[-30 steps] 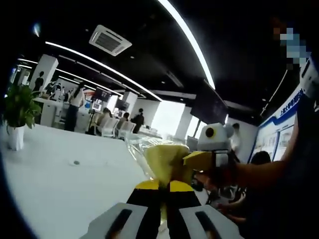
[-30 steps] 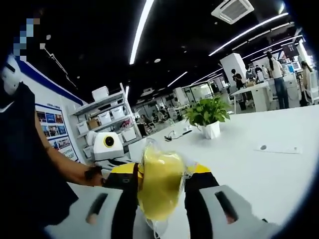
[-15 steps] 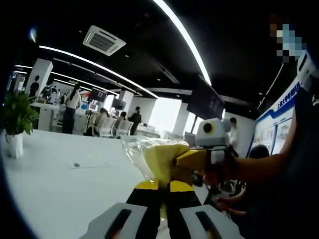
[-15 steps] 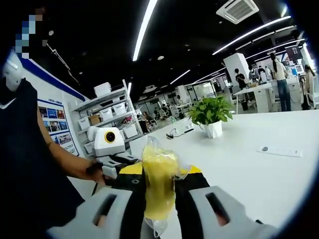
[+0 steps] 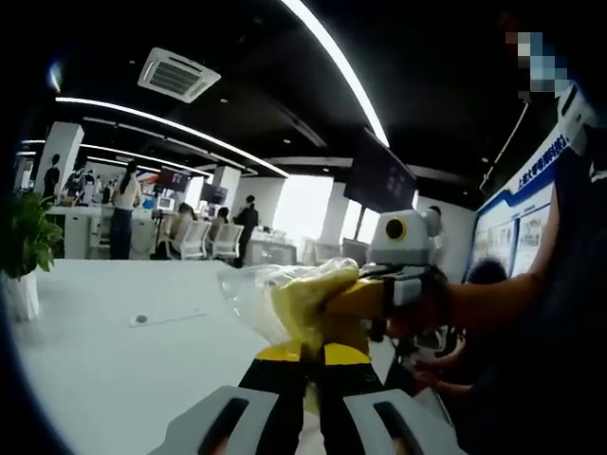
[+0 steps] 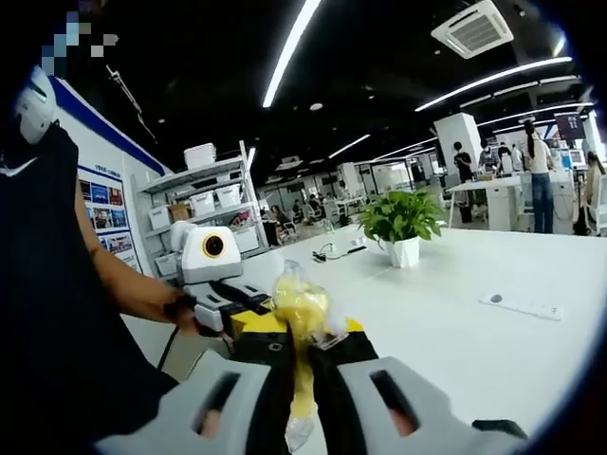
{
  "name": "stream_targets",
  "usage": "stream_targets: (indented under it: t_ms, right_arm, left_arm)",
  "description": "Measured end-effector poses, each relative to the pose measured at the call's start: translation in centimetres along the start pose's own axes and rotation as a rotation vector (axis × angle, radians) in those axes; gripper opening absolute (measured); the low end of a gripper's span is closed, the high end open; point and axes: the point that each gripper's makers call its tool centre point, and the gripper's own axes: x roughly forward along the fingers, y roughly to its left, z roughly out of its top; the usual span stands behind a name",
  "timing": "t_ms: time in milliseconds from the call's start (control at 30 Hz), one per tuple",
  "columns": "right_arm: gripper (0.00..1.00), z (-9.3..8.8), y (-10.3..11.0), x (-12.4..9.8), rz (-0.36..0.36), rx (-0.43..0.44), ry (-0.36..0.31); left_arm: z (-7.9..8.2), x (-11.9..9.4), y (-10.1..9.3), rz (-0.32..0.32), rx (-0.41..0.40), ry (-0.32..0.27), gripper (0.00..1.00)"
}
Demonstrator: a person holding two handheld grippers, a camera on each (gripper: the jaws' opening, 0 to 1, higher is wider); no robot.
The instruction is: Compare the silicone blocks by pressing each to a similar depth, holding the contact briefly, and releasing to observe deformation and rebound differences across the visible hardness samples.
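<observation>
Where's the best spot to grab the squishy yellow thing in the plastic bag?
Probably the middle of the yellow block, squeezing its two broad sides from opposite directions. It looks soft and flattens between jaws, while the clear bag around it is loose and slippery, so pinching only plastic could let it slide. The right gripper and left gripper already clamp it this way.

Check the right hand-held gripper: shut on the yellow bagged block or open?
Shut. In the right gripper view, the right hand-held gripper has its jaws nearly together, pinching the yellow bagged block thin between them.
</observation>
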Motion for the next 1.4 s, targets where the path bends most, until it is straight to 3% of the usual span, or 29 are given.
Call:
stream_targets:
  t_ms: [33, 267, 500, 800, 1400]
  right_arm:
    - [0.01, -0.1, 0.0, 0.1, 0.001, 0.033, 0.002]
    - [0.0, -0.7, -0.1, 0.5, -0.007, 0.048, 0.001]
    - [0.0, -0.7, 0.2, 0.5, -0.007, 0.059, -0.004]
    - [0.0, -1.0, 0.2, 0.7, -0.015, 0.076, 0.004]
    - [0.0, -0.7, 0.2, 1.1, -0.012, 0.067, 0.008]
  left_arm:
    - [0.0, 0.0, 0.0, -0.002, 0.01, 0.002, 0.02]
    - [-0.6, -0.3, 0.4, 0.002, 0.005, 0.03, 0.03]
    - [-0.7, -0.5, 0.5, -0.004, -0.056, 0.051, 0.01]
    - [-1.1, -0.6, 0.5, 0.01, -0.043, 0.063, 0.0]
    - [-0.7, -0.8, 0.7, 0.004, -0.048, 0.031, 0.0]
